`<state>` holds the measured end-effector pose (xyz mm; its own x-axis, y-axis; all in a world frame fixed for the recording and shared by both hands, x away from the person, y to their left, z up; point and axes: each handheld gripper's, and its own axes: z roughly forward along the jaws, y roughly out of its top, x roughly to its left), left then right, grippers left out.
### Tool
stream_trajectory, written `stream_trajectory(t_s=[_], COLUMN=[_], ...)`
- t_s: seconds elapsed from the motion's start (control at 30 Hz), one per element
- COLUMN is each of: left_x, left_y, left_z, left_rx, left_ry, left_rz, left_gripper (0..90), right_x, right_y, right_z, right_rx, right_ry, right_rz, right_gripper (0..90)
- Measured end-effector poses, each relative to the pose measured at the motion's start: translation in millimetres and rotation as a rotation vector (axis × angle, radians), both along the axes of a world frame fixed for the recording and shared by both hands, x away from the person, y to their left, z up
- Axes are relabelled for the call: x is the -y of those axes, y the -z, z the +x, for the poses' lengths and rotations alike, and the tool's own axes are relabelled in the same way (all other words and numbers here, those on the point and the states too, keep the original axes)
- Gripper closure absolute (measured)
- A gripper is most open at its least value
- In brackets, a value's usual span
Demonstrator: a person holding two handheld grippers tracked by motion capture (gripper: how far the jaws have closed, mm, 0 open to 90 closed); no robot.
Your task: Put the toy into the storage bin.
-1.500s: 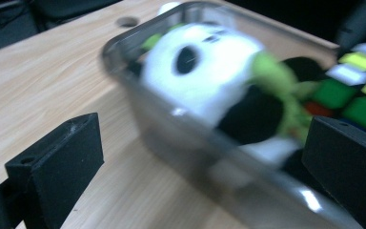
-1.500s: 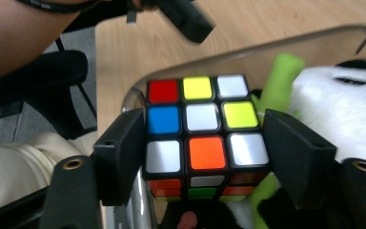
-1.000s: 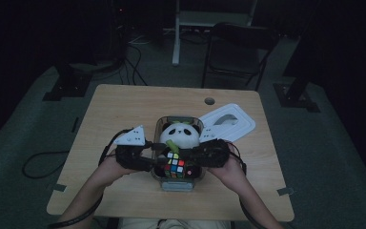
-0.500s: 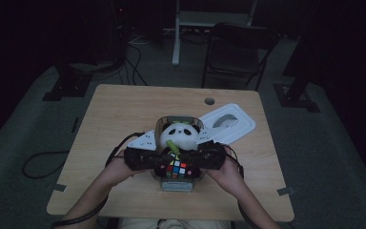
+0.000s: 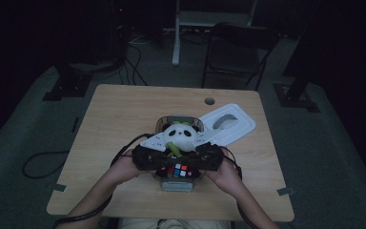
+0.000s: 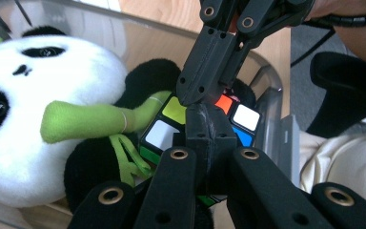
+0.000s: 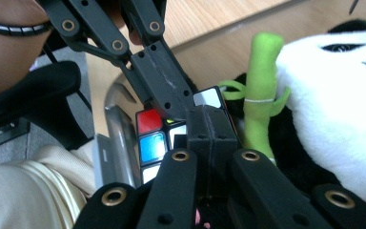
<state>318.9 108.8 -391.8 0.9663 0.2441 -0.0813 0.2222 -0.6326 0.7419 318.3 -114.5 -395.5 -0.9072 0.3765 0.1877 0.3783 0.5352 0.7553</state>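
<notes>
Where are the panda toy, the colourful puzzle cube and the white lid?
panda toy [image 5: 180, 135]: high view, on its white face.
puzzle cube [image 6: 160, 134]: left gripper view, on a white sticker.
white lid [image 5: 242, 128]: high view, on its flat right part.

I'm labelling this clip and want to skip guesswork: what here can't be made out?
- Puzzle cube: in both gripper views the shut jaws cover most of its top; whether they touch it is unclear.
- Clear container: in the high view, hands and grippers hide its side walls.
- Panda plush: the left gripper view's edge cuts off its head.
- White lid: dim light hides detail in the high view.
</notes>
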Motion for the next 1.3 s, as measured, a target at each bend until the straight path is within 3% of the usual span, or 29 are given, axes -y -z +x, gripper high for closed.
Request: stream_trajectory(t_s=[0.23,0.5,0.6,0.77,1.03,1.3], left_x=[7.4,11.4,9.7,4.8,-8.1,-1.6], left_y=[4.7,4.7,3.3,-4.7,-19.7,-7.2], left_z=[2.0,3.8,2.8,-2.7,-9.7,-1.2], left_rx=[0.010,0.019,0.021,0.014,0.031,0.005], left_ry=[0.008,0.022,0.023,0.016,-0.004,-0.015], left_rz=[0.083,0.111,0.101,0.038,-0.035,-0.009], left_gripper=[90.0,90.0,90.0,90.0,90.0,90.0], right_x=[-4.2,-7.9,-6.4,-0.1,10.0,4.3], right_y=[6.3,6.5,6.4,0.2,-19.8,-11.1], right_z=[4.8,6.6,7.9,5.1,-4.8,-0.7], right_rx=[-0.034,-0.065,-0.090,-0.117,-0.031,-0.035], right_ry=[0.015,0.049,0.054,0.028,0.071,0.078], right_rz=[-0.052,-0.100,-0.075,-0.016,-0.006,-0.018], right_gripper=[90.0,90.0,90.0,90.0,90.0,90.0])
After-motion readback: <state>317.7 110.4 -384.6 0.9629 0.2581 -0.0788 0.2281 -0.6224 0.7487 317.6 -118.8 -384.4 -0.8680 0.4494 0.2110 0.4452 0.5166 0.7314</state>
